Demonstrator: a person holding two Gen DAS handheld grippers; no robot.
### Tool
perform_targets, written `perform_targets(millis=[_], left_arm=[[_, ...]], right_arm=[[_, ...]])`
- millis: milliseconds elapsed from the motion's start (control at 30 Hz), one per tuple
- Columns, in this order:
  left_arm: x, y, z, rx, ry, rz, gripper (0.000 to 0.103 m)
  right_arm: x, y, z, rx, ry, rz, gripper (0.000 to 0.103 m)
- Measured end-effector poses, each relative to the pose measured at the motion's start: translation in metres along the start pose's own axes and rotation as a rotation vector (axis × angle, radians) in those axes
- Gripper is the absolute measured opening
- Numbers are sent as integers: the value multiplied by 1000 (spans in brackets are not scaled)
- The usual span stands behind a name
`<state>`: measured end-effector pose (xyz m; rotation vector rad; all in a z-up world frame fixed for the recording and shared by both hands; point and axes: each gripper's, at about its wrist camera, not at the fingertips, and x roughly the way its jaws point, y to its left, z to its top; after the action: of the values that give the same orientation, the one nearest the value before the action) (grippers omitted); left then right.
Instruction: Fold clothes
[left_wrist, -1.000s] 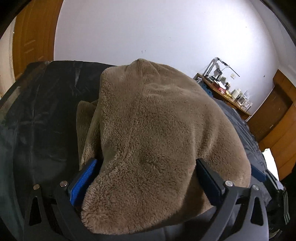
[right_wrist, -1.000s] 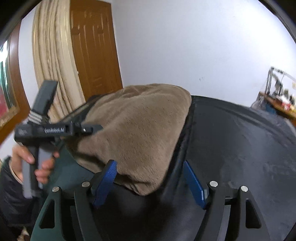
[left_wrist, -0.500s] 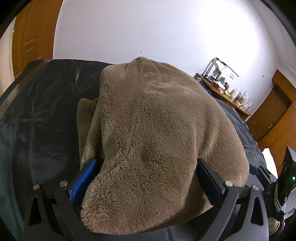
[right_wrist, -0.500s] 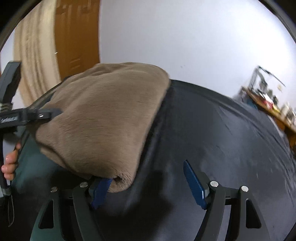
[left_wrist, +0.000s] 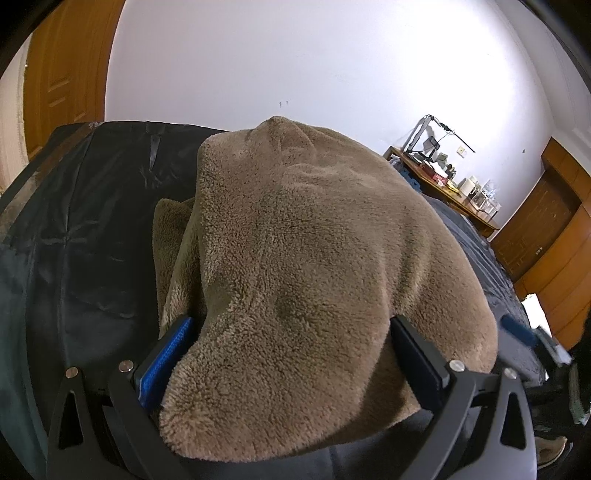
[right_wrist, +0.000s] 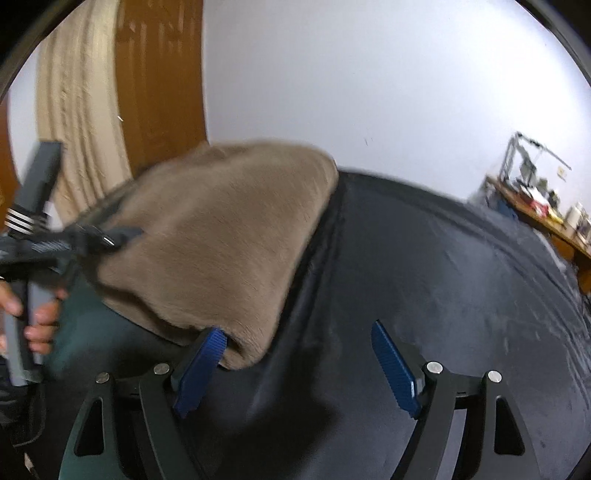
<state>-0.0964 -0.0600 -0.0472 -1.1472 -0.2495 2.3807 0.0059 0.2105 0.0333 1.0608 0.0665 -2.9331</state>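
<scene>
A brown fleece garment (left_wrist: 303, 258) lies folded on a black cover (left_wrist: 92, 229). In the left wrist view its near edge sits between the wide-open fingers of my left gripper (left_wrist: 291, 354), which do not clamp it. In the right wrist view the same fleece (right_wrist: 221, 240) lies at left, its near corner touching the left pad (right_wrist: 207, 354) of my open right gripper (right_wrist: 299, 354). The right gripper holds nothing. The left gripper (right_wrist: 92, 240) shows at the fleece's far left edge, held by a hand (right_wrist: 37, 317).
The black cover (right_wrist: 443, 295) spreads to the right. A wooden door (right_wrist: 162, 85) and a beige curtain (right_wrist: 77, 110) stand at left. A cluttered wooden desk (left_wrist: 443, 181) runs along the white wall, with wooden cabinets (left_wrist: 554, 236) at the right.
My right gripper has shifted sideways along the fleece's near corner and back; the view is blurred with motion. The left gripper stays still around the fleece edge.
</scene>
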Motion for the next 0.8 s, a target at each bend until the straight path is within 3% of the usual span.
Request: perform_targets(millis=[133,267,400,533,800], left_arm=[[-3,-1,0,12,-2,1,102],[-4,0,3,3,-5,-4,102],[-12,1,6,-5,-33,7,102],[-19,5,7,-21,-68,93,102],[-21,6,6,-15,-103,187,102]], right_arm=[[-19,14,21,-27,-129,31,83],[-6,38,40,-96,-166,11,83],[17,62,45,-188,-153,-3,83],[37,81,43,-265,-143,-41,83],[56,77,35,-235,-81,19,84]])
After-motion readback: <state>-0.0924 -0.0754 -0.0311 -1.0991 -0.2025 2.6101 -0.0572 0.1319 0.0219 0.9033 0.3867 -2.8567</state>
